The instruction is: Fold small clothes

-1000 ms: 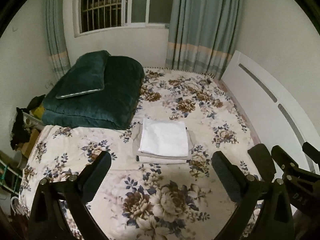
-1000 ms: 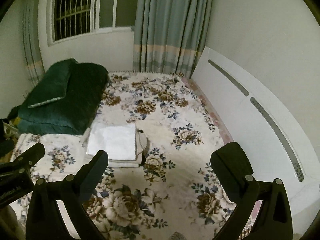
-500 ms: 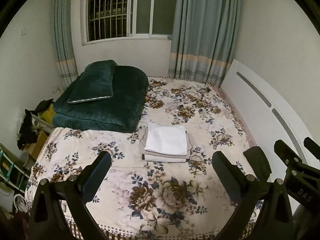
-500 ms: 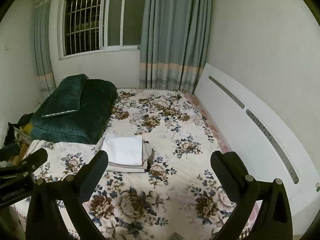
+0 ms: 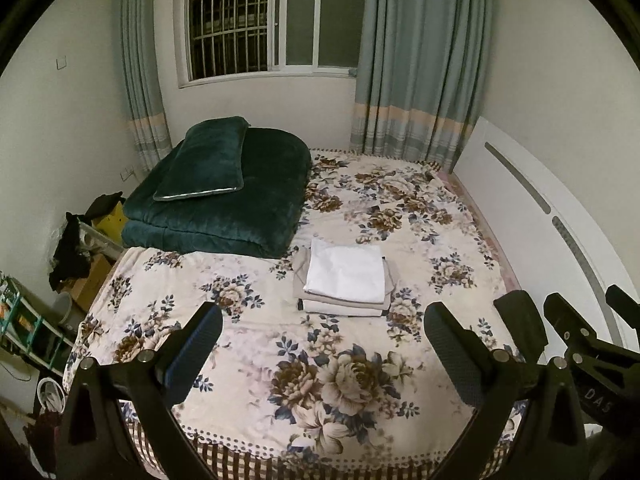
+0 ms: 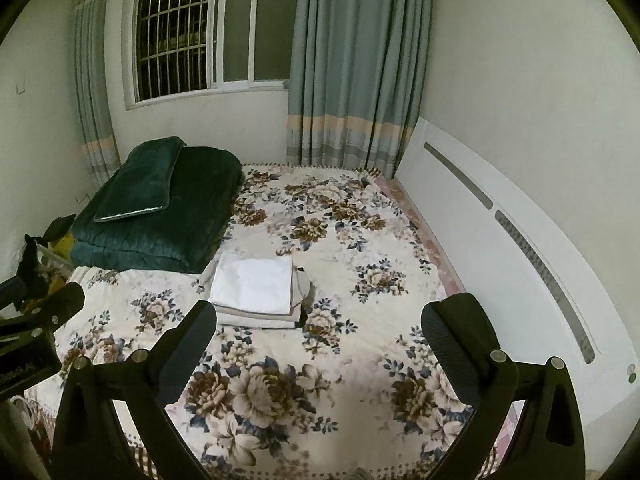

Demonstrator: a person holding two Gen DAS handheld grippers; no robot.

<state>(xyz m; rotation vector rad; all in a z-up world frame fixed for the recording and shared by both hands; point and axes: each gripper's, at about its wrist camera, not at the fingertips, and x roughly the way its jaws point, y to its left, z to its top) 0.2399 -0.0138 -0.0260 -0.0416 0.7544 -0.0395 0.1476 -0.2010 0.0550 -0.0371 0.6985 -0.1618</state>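
A neat stack of folded clothes (image 5: 346, 280), white on top of beige pieces, lies in the middle of the floral bed (image 5: 400, 208). It also shows in the right wrist view (image 6: 256, 290). My left gripper (image 5: 322, 332) is open and empty, held high above the bed's near edge, well short of the stack. My right gripper (image 6: 318, 332) is open and empty too, beside the left one, and shows at the right edge of the left wrist view (image 5: 560, 320). The left gripper's body shows at the left edge of the right wrist view (image 6: 36, 320).
A folded dark green quilt (image 5: 224, 204) with a pillow (image 5: 208, 160) on top lies at the bed's far left. A white headboard (image 6: 500, 232) runs along the right. Curtains (image 5: 420, 60) and a barred window (image 5: 236, 20) are behind. Clutter (image 5: 80, 248) sits left of the bed.
Both grippers have pulled back and risen away from the bed, so the folded stack looks smaller and farther. Both stay open and empty.
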